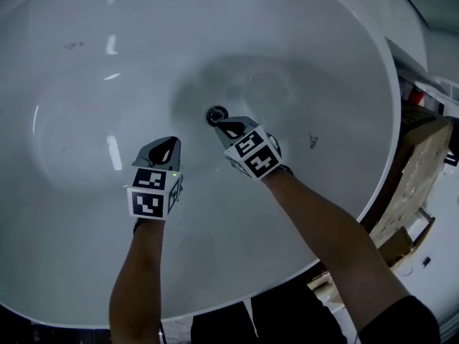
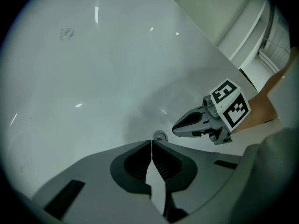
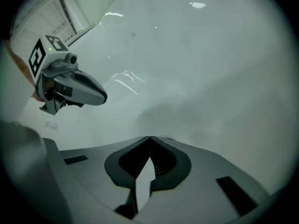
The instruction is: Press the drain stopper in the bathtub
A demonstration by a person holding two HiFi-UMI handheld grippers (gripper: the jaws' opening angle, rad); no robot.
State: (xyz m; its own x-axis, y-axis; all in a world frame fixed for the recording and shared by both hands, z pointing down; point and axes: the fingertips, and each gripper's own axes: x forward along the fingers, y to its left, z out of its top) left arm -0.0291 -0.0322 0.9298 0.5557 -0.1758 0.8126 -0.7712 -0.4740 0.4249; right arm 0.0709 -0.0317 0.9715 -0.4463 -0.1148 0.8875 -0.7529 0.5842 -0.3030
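The stopper (image 1: 216, 113) sits at the low point of the tub (image 1: 86, 213), just ahead of the right claw (image 1: 226, 127). The claw's tip is at the stopper's near edge, though I can't tell whether they touch. That claw is clenched on nothing. The left claw (image 1: 166, 149), also clenched and empty, hangs farther back, with the stopper ahead and to its right. The right one looks better placed to press.

Bathroom, likely mid-install: white oval bathtub (image 1: 287, 34), round drain stopper (image 1: 216, 114) right at the right gripper (image 1: 221, 124) jaws' tips, cardboard box (image 1: 419, 156) outside the rim.
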